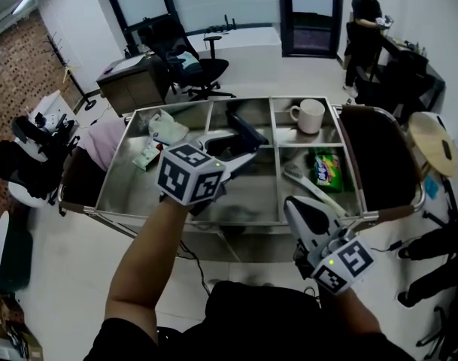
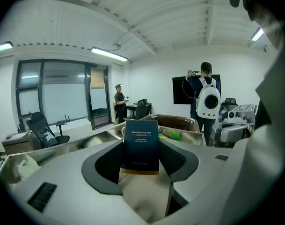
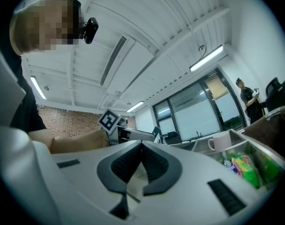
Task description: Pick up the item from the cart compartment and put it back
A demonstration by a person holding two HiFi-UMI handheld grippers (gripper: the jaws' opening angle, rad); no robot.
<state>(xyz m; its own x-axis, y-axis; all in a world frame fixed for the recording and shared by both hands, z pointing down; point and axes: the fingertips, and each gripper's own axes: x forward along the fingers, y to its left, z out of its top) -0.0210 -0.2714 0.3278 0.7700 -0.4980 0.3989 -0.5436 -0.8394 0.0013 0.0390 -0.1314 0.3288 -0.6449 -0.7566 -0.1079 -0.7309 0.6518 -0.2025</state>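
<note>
Over middle of silver metal compartmented cart [image 1: 127,190], clamping dark blue rectangular cardboard box [image 2: 141,137] upright in left hand-held gripper [image 2: 141,157].

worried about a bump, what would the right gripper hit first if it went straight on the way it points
Probably the left gripper and the dark blue box it holds: in the right gripper view they sit straight beyond the closed tips of the right gripper. Depth is unclear.

A white mug [image 1: 309,115] stands upright just beyond a green snack bag [image 1: 328,168]. A black office chair [image 1: 185,62] sits beside a brown table [image 1: 138,89], and a person in black [image 1: 364,25] stands well off by the far doorway [image 1: 311,13].
</note>
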